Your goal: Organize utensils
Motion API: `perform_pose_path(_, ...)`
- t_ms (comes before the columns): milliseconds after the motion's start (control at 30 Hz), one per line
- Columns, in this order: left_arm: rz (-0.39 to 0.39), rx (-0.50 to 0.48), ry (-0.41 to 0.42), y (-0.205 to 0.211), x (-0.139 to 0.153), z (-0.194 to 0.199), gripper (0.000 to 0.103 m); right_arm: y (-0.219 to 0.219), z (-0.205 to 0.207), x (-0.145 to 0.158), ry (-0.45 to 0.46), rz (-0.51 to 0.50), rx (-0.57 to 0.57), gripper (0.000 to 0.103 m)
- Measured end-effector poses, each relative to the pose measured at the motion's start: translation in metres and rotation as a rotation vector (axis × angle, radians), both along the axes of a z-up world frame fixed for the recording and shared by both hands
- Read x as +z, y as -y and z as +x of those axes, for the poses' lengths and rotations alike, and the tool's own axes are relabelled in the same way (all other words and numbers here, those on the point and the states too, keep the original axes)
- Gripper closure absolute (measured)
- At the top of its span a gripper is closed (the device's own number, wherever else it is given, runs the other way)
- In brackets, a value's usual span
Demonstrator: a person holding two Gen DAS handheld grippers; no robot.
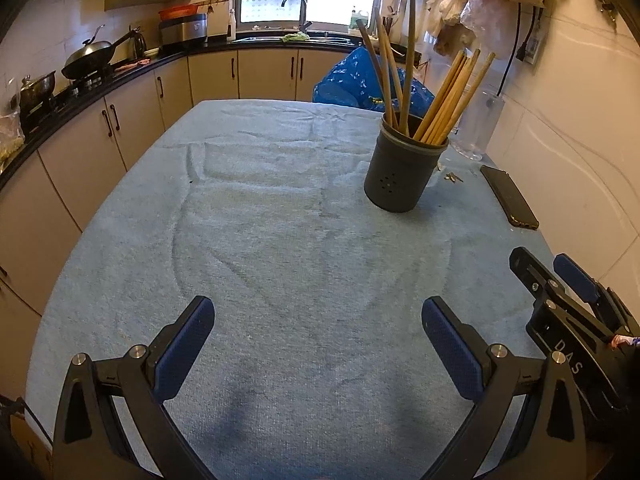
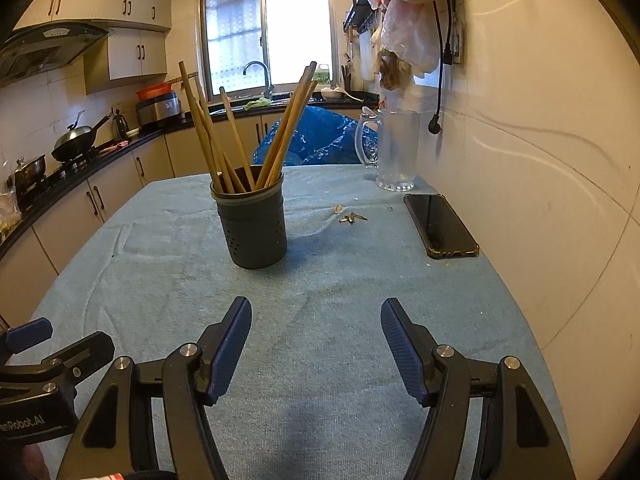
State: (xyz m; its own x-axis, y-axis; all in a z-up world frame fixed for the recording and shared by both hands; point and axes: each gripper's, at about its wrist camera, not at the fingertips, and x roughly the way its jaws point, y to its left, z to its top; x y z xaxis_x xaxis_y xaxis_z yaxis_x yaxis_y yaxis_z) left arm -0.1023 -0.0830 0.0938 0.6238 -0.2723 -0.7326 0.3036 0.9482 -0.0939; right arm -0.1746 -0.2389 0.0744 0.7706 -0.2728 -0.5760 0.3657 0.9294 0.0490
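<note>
Both the left gripper (image 1: 318, 316) and right gripper (image 2: 316, 318) hover spread wide and empty over the desk (image 1: 260, 240). Chopsticks (image 2: 224, 136), perhaps wooden, stand in the holder (image 2: 253, 228) ahead.

We see a worktop (image 1: 280, 240) covered in nubby, matt pale-blue terry cloth, a matt dark-grey plastic holder (image 2: 252, 228) of plain wooden chopsticks (image 2: 228, 136), a glossy black phone (image 2: 440, 224), a clear glass jug (image 2: 394, 144), and ribbed blue rubbery pads (image 2: 230, 352) on black plastic.
</note>
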Motion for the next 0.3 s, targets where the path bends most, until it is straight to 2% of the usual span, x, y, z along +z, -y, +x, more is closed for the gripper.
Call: perform_pose_path(300, 0.021, -0.002, 0.025, -0.0004, 0.001, -0.0062, 0.0, -0.0024, -0.0012, -0.0022, -0.009, 0.002, 0.016, 0.031)
